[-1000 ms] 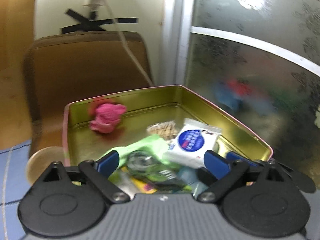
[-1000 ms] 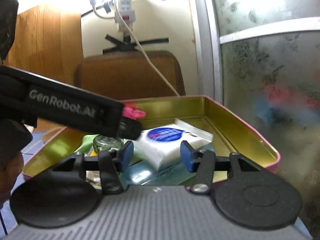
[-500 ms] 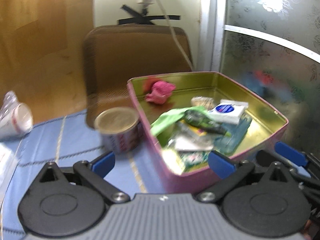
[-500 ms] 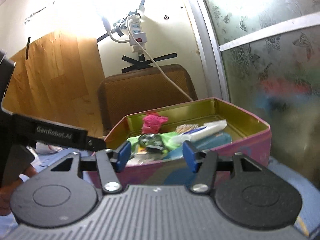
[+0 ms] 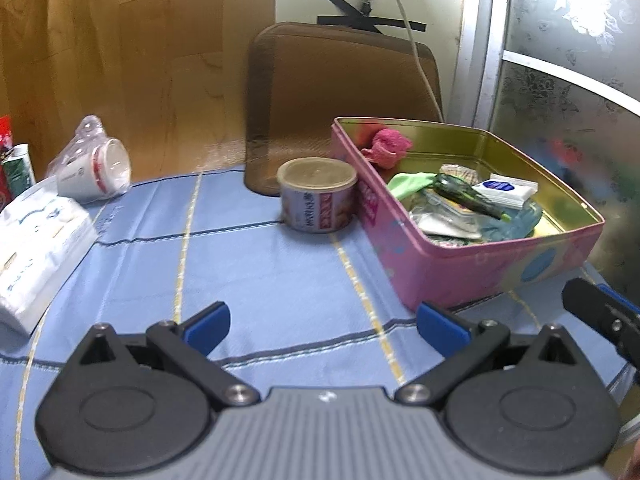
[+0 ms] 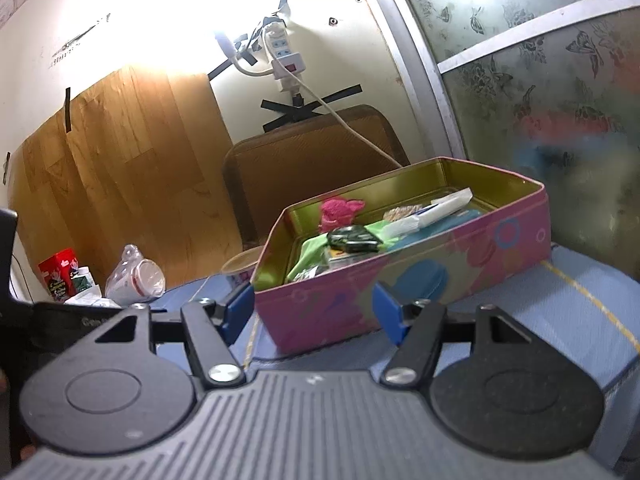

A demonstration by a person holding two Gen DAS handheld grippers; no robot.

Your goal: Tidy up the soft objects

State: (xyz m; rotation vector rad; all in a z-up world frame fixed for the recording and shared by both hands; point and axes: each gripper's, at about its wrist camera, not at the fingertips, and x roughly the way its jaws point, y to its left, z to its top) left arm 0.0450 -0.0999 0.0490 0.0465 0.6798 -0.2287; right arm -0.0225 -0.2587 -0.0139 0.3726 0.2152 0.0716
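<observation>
A pink tin (image 5: 480,272) with a gold inside stands on the blue checked cloth at the right. In it lie a pink plush toy (image 5: 386,146), a green cloth (image 5: 408,182), a dark green packet (image 5: 464,196) and a white tissue pack (image 5: 506,192). My left gripper (image 5: 322,322) hovers over the bare cloth in front of the tin, open wide and empty. In the right wrist view my right gripper (image 6: 313,310) is low before the tin (image 6: 440,264), jaws opening, nothing between them. The plush toy (image 6: 340,212) shows over the rim.
A round can (image 5: 316,196) stands just left of the tin. A bagged cup (image 5: 96,168) and a white package (image 5: 36,240) lie at the left. A brown chair back (image 5: 340,100) rises behind, frosted glass (image 5: 560,80) to the right. A red box (image 6: 60,272) sits far left.
Both grippers have drawn back from above the tin's contents to in front of it. The left view swung left, bringing in the can and cloth. Both pairs of jaws stand wider.
</observation>
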